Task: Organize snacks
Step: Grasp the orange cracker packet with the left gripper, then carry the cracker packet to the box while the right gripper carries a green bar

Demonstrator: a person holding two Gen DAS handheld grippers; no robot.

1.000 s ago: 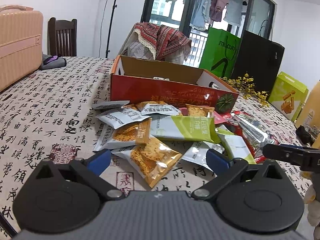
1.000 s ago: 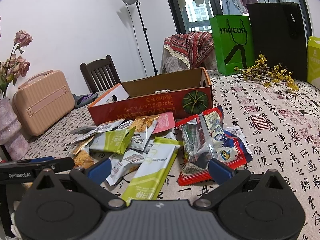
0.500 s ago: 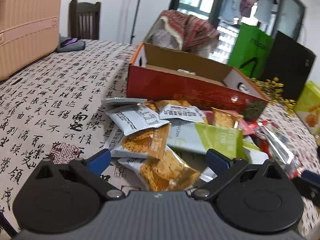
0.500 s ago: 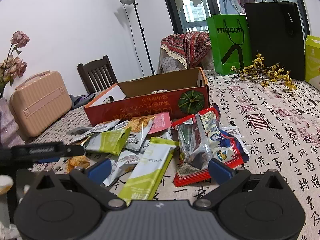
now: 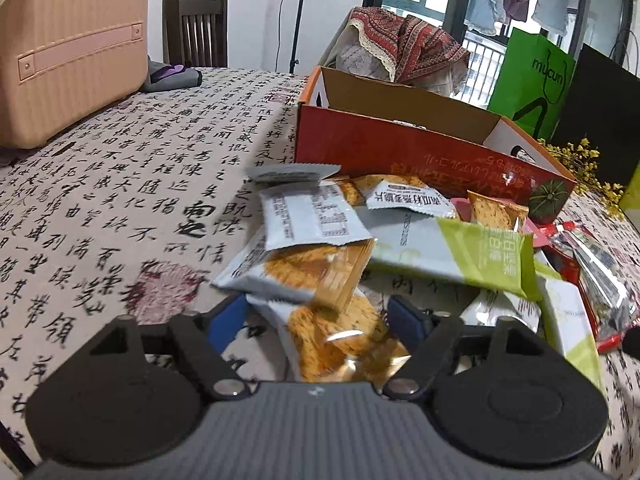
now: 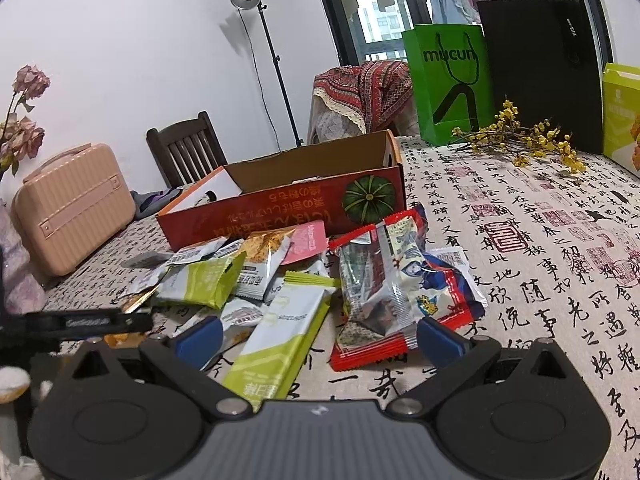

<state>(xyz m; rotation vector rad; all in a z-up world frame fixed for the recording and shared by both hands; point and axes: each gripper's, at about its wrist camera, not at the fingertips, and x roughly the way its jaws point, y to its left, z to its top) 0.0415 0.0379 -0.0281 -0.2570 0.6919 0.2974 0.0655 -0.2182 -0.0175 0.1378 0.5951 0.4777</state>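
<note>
Several snack packets lie heaped in front of an open red cardboard box [image 5: 400, 152] on the calligraphy tablecloth. My left gripper [image 5: 316, 320] is low over the near edge of the heap, its jaws closing. An orange cracker packet [image 5: 340, 340] lies between its blue fingers [image 5: 226, 320], and the pads do not visibly press it. Further right, my right gripper [image 6: 316, 336] stands open above a green-and-white bar [image 6: 280, 332] and a red packet [image 6: 384, 292], holding nothing. The box [image 6: 280, 208] lies beyond them. The left gripper's black body [image 6: 80, 324] shows at the left edge.
A pink suitcase [image 5: 68, 48] stands at the table's far left, with a dark wooden chair [image 5: 196, 28] behind it. A green bag [image 6: 448, 80], a black bag [image 6: 540, 68] and yellow flowers [image 6: 520, 140] sit at the back right. Bare cloth [image 6: 540, 260] lies to the right.
My left gripper has come forward and down onto the heap, and its jaws have narrowed around the orange cracker packet. The right gripper has stayed where it was.
</note>
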